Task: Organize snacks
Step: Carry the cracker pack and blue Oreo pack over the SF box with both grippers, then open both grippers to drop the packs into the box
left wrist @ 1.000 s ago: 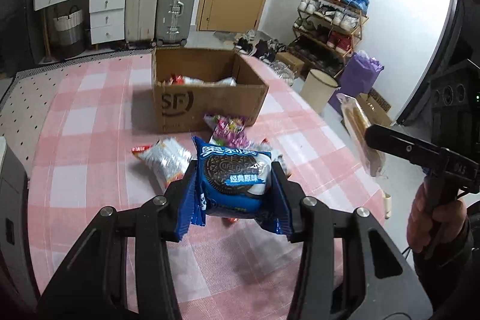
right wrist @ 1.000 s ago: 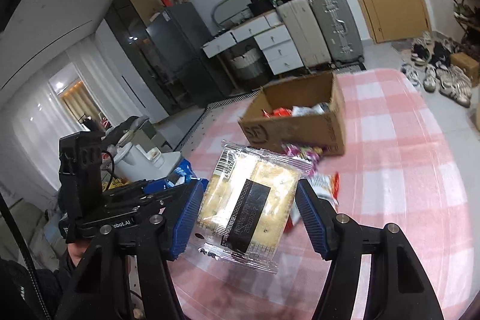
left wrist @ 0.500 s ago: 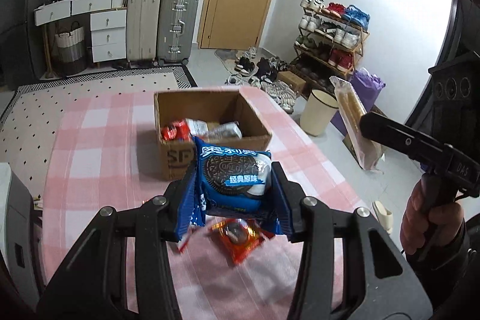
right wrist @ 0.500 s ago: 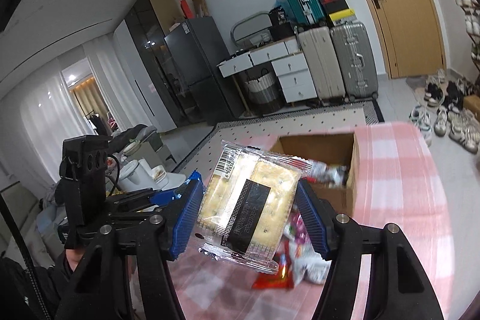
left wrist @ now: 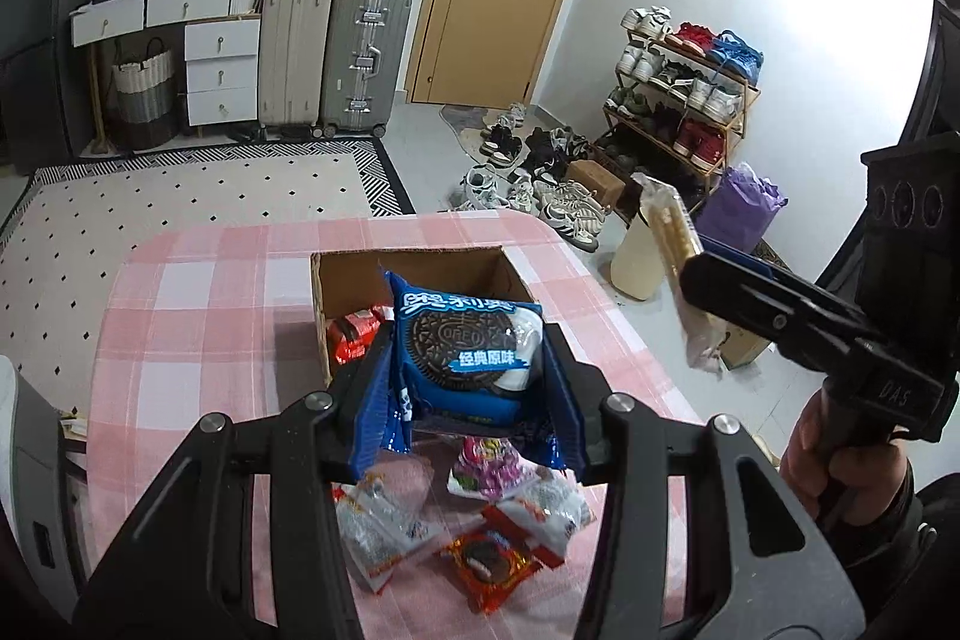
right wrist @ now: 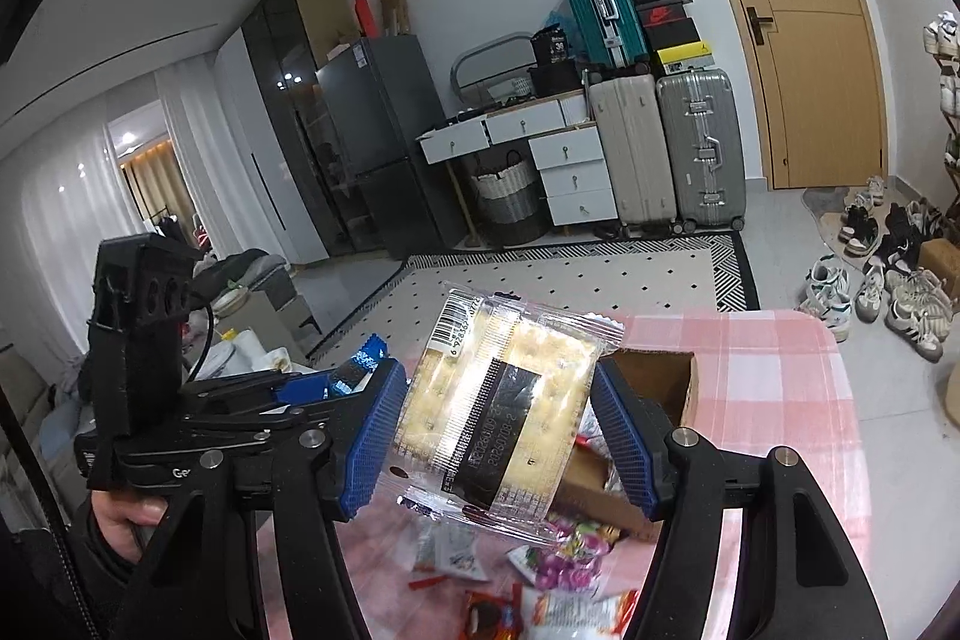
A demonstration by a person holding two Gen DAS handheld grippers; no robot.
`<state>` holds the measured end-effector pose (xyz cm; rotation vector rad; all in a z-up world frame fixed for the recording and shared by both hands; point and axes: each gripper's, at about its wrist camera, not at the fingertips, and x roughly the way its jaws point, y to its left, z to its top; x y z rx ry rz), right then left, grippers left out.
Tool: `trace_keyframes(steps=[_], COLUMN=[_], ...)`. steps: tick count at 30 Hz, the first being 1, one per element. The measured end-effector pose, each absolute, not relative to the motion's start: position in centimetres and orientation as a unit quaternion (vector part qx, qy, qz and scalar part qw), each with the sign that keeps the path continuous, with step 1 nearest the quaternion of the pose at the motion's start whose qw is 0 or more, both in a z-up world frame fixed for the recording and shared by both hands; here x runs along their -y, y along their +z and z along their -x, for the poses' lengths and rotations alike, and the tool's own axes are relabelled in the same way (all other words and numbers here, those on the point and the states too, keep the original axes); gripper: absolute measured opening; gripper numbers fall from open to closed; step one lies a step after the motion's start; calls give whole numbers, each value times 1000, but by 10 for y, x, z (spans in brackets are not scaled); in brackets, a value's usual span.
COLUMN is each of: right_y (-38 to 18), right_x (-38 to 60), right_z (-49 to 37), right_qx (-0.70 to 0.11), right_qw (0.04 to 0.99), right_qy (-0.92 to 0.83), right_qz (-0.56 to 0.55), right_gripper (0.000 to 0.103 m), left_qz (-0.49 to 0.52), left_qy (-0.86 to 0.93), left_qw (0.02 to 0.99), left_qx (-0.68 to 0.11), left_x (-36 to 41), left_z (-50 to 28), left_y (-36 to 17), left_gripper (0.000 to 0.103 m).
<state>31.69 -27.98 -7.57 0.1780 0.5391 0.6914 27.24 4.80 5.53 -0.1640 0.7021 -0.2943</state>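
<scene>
My left gripper (left wrist: 468, 394) is shut on a blue Oreo pack (left wrist: 471, 349), held in the air just in front of the open cardboard box (left wrist: 414, 274) on the pink checked table (left wrist: 198, 340). My right gripper (right wrist: 498, 430) is shut on a clear cracker pack (right wrist: 498, 412), also lifted, with the box (right wrist: 666, 382) behind and below it. In the left wrist view the cracker pack (left wrist: 675, 244) shows edge-on at the right, pinched by the right gripper. Red snack packs (left wrist: 354, 334) lie inside the box. Loose snack packs (left wrist: 480, 538) lie on the table under both grippers.
A person's hand (left wrist: 840, 454) grips the right tool's handle. Beyond the table are a patterned rug (left wrist: 198, 196), suitcases (left wrist: 330, 52), a drawer unit, a door, a shoe rack (left wrist: 684, 94), shoes on the floor and a pale bin (left wrist: 636, 262).
Both grippers rose and moved toward the box with their packs still held. The box now sits closer and lower in both views, and the loose snacks have slid under the fingers.
</scene>
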Motion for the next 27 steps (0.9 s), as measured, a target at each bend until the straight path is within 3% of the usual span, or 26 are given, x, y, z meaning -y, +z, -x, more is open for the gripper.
trace_keyframes(steps=[10,27], right_y=[-89,-163], right_x=[262,248], right_z=[-388,-471], right_qx=[-284,-350], right_qw=[900,884], right_qy=[324,298], right_qz=[-71,-82], right_gripper=[65,65], left_qz=[84,83], left_qy=[-142,-147], left_qw=[918,902], left_qx=[-360,-397], left_x=[-48,-35], left_z=[-353,-452], left_y=[40,-43], left_gripper=[43,43])
